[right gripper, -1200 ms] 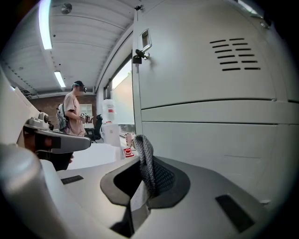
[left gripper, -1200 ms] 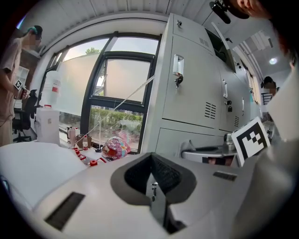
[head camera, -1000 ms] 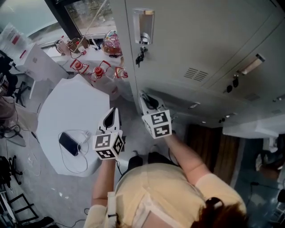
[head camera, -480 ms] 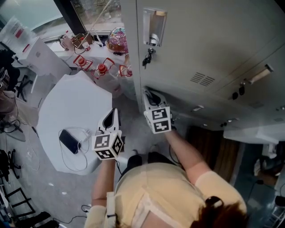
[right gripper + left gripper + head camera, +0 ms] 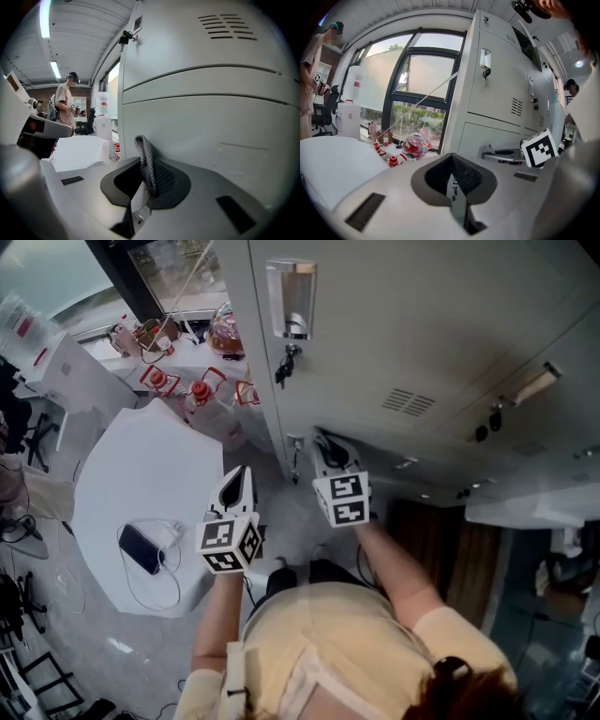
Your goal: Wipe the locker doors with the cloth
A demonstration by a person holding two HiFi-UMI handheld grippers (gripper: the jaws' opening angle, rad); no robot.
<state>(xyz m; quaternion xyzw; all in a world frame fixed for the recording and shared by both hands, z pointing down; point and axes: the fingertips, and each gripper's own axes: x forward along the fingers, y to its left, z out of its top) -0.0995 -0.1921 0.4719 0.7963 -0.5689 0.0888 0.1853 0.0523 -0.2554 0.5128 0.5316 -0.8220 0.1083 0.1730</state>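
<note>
Grey locker doors (image 5: 422,324) fill the upper right of the head view. My right gripper (image 5: 325,444) is held up to the lower part of the nearest door (image 5: 211,108), close to its left edge. It is shut on a grey knitted cloth (image 5: 146,161), and a folded loop of the cloth stands up out of the jaws next to the door face. Whether the cloth touches the door is unclear. My left gripper (image 5: 236,482) hangs apart to the left, over the floor by the table, shut with nothing in it (image 5: 457,187).
A white table (image 5: 141,465) at the left carries a dark phone (image 5: 141,547) on a cable. Red-capped bottles (image 5: 197,390) and a pink bag (image 5: 225,332) sit by the window. Keys (image 5: 281,367) hang from the upper locker's lock. A person (image 5: 65,105) stands far off.
My right gripper has slid a little to the right along the lower locker door with the cloth. The left gripper has stayed put. The head view has shifted slightly.
</note>
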